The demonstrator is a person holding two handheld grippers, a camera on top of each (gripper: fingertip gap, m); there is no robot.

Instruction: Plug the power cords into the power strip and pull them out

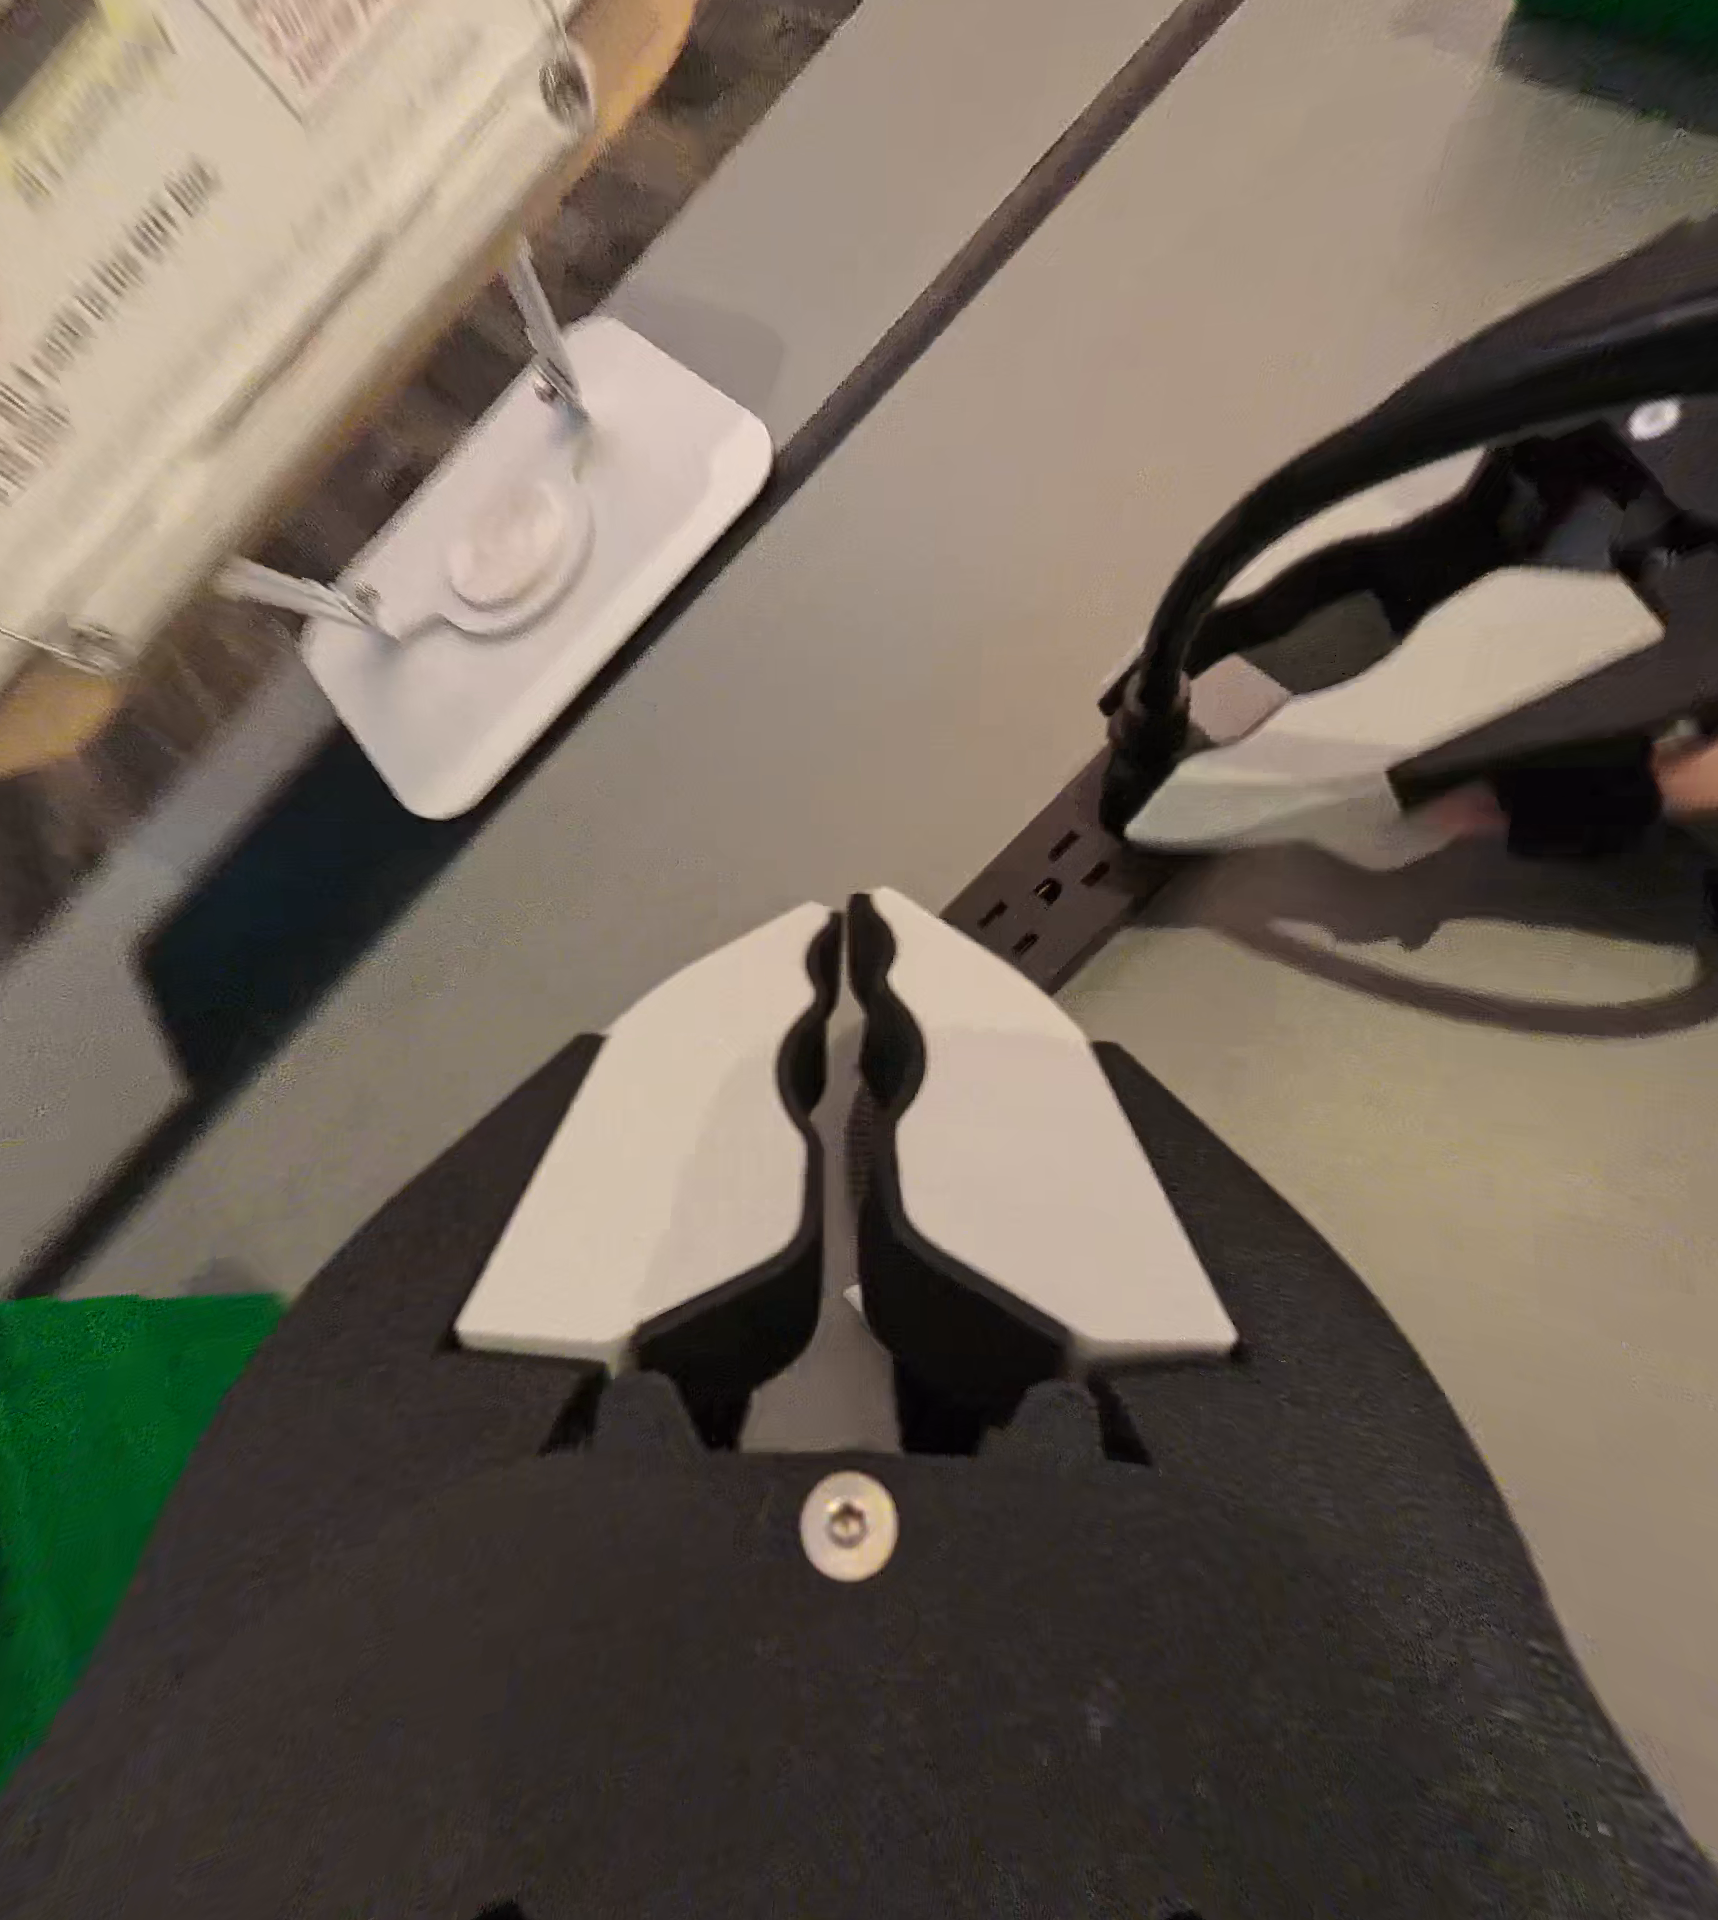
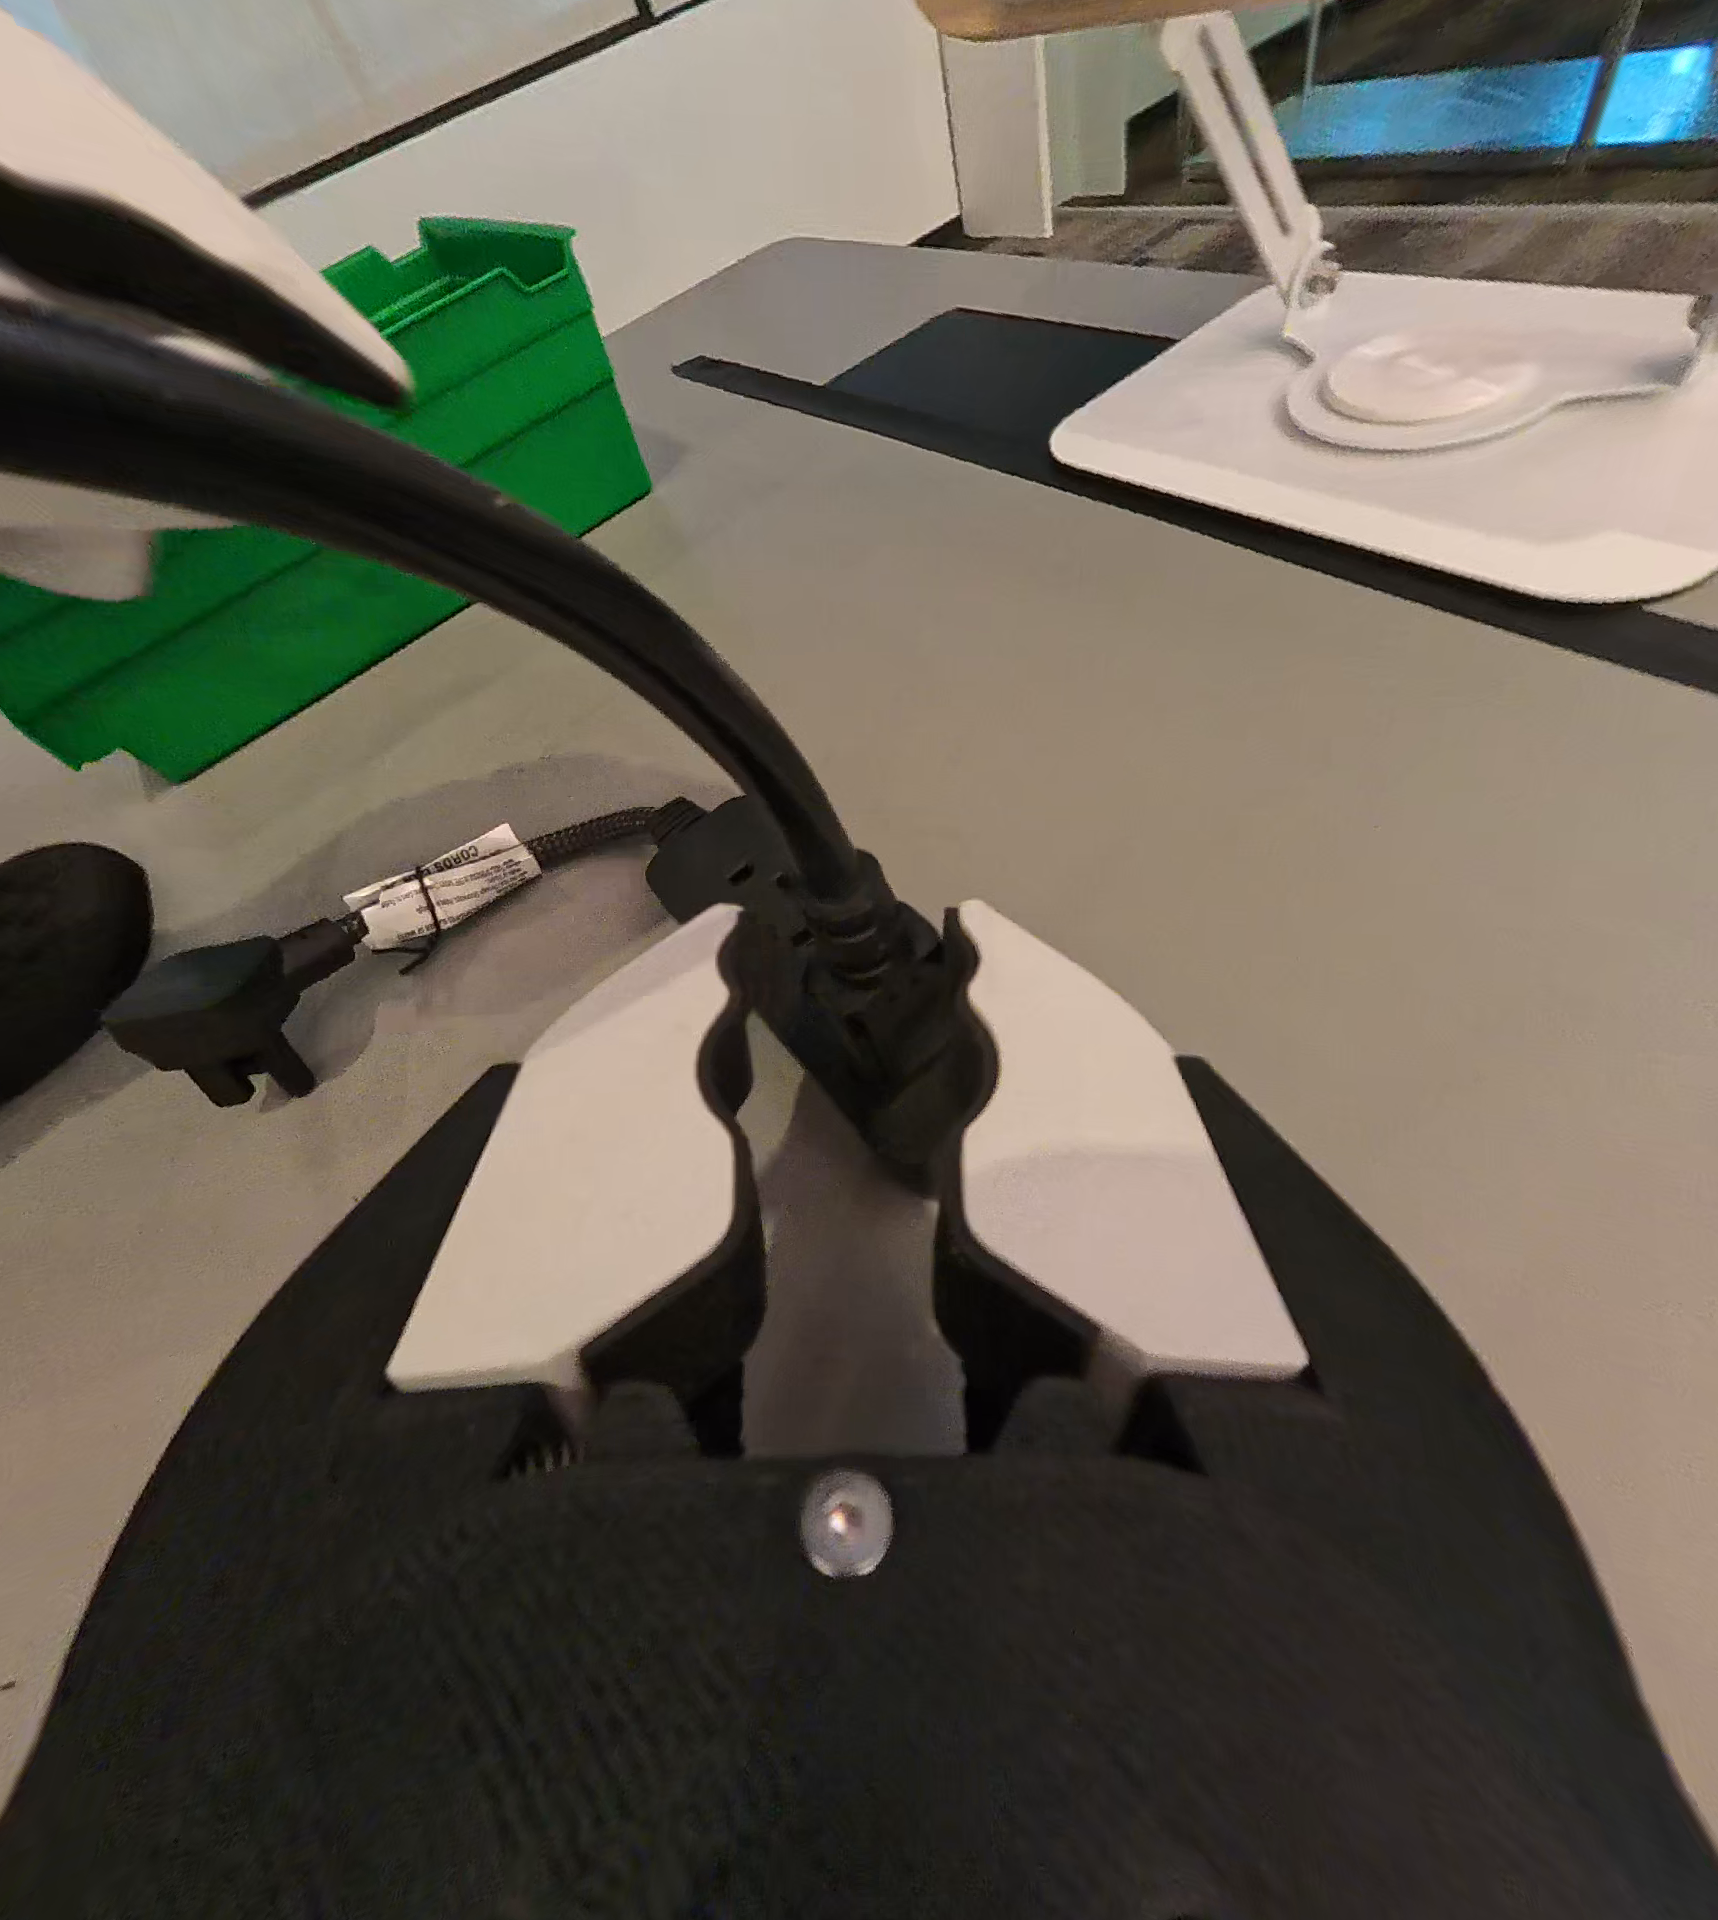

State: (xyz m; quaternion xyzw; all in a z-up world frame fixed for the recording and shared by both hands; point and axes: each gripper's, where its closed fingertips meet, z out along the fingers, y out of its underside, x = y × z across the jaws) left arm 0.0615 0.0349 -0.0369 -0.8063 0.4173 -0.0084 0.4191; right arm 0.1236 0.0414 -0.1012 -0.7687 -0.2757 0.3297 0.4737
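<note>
- The right gripper (image 2: 850,935) has its jaws pinched on the black plug (image 2: 876,1039) of a power cord (image 2: 543,561). The plug sits between the two white fingers (image 2: 1073,1122), one on each side.
- The plug's long axis is steep. Its cord end points up and away from the camera, and from there the cord bends in an arc toward the upper left.
- In the left wrist view, the same plug (image 1: 1141,758) meets the top face of the black power strip (image 1: 1063,894). I cannot tell how deep the prongs are in.
- The power strip lies flat on the grey table (image 1: 1354,1247). Its long axis runs in a diagonal from lower left to upper right in this view, with free sockets near the left gripper.
- The left gripper (image 1: 847,914) has its jaws pressed together and holds nothing. It is over the table, just beside the near end of the strip.
- A second black plug (image 2: 211,997), on a braided cable with a white tag, lies on the table to the left. Its prongs point to the lower right.
- A green bin (image 2: 398,499) and a white stand base (image 2: 1457,499) are farther back.
</note>
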